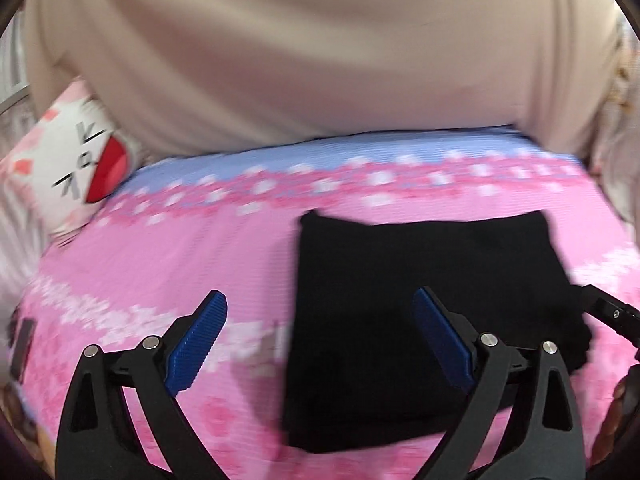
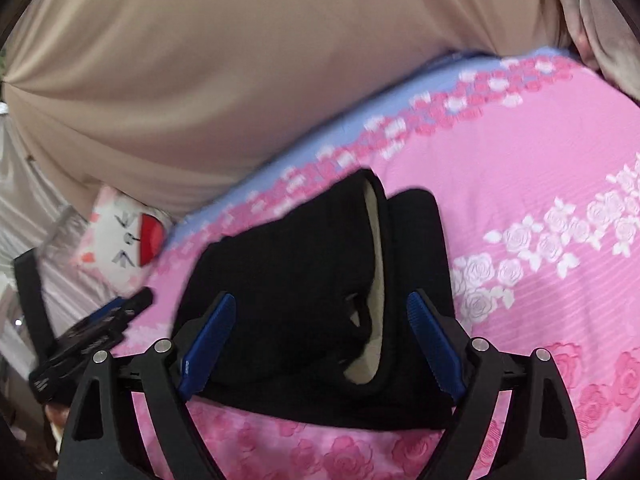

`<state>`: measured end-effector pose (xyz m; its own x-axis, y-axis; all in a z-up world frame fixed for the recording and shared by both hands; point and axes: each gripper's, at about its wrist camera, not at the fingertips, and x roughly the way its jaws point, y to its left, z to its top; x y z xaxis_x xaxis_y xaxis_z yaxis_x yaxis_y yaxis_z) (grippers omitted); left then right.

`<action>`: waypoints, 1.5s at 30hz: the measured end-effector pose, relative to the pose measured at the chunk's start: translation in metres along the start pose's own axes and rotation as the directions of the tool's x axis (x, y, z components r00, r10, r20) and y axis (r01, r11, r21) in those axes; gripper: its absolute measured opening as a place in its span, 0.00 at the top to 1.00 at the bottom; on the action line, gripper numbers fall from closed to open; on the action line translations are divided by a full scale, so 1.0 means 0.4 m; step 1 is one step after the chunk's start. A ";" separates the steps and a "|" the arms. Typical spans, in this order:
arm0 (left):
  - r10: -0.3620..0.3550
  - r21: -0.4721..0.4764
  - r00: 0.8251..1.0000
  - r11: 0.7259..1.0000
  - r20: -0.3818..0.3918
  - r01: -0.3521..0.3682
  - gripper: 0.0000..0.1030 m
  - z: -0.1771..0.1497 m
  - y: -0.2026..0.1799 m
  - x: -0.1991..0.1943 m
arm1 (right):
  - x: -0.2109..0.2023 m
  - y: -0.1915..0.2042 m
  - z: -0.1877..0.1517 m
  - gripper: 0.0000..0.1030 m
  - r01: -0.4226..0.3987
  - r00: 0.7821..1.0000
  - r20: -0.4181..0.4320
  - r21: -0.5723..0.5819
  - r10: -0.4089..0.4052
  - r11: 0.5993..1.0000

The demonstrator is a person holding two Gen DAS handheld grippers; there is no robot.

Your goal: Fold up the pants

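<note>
Left wrist view: beige curtain (image 1: 304,60) at back, pink floral bedspread (image 1: 160,248) w/ blue edge band below it. Black pants (image 1: 420,280), folded to a compact stack, lie on the spread, pale lining showing. Cartoon pillow (image 1: 76,168) at spread's edge. Left gripper (image 1: 320,340) & right gripper (image 2: 320,344): jaws wide, nothing gripped.

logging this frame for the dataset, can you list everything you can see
pants: one pair, black, folded into a compact stack on the bedspread, pale lining showing at one opening
bedspread: one, pink with rose pattern and a blue band, covering the bed
pillow: one, white and pink with a red cartoon mouth, at the bed's far left corner
curtain: one, beige, hanging behind the bed
left hand-held gripper: one, black with blue pads, open, above the left edge of the pants
right hand-held gripper: one, black with blue pads, open, over the pants
</note>
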<state>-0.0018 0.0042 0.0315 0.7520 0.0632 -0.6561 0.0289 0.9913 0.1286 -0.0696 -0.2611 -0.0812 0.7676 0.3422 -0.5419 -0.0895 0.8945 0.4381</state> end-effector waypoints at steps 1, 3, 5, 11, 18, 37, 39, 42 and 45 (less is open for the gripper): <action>0.009 -0.001 1.000 1.000 -0.006 -0.009 0.10 -0.005 0.013 0.006 | 0.028 -0.002 -0.005 0.20 0.029 0.999 -0.029 0.007 -0.028 1.000; 0.015 -0.014 1.000 1.000 -0.023 -0.016 0.10 -0.017 0.043 0.019 | 0.054 0.008 -0.019 0.53 0.059 0.998 -0.026 -0.010 -0.059 0.998; 0.010 -0.026 0.999 1.000 -0.047 -0.011 0.10 -0.024 0.063 0.040 | 0.072 0.037 -0.026 0.82 0.078 0.996 -0.045 -0.062 -0.081 0.995; 0.001 -0.048 0.998 0.999 -0.057 -0.004 0.10 -0.023 0.088 0.054 | -0.068 0.135 0.022 0.86 0.017 0.996 0.090 -0.144 -0.004 0.989; 0.009 -0.051 0.994 0.999 -0.113 -0.015 0.10 -0.057 0.084 0.103 | 0.021 -0.057 -0.065 0.81 0.170 0.985 -0.025 -0.030 -0.170 0.985; 0.020 -0.098 0.985 0.995 -0.172 -0.037 0.10 -0.108 0.185 0.126 | 0.493 0.471 0.054 1.00 -0.096 0.951 -0.305 -0.419 -0.040 0.903; 0.014 -0.106 0.984 0.994 -0.175 -0.033 0.10 -0.109 0.197 0.130 | 0.576 0.472 0.022 1.00 -0.112 0.941 -0.336 -0.418 -0.039 0.901; 0.012 -0.118 0.984 0.992 -0.177 -0.033 0.10 -0.110 0.218 0.136 | 0.560 0.548 -0.002 0.98 -0.096 0.942 -0.322 -0.524 -0.092 0.846; 0.010 -0.128 0.984 0.991 -0.179 -0.033 0.10 -0.112 0.232 0.140 | 0.489 0.547 0.022 0.98 -0.093 0.967 -0.254 -0.471 -0.034 0.877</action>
<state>0.0136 0.1048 -0.0266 0.6224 0.0927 -0.7772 -0.0802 0.9953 0.0544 0.0665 -0.0009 -0.0851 0.5838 0.3731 -0.7211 -0.4487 0.8885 0.0964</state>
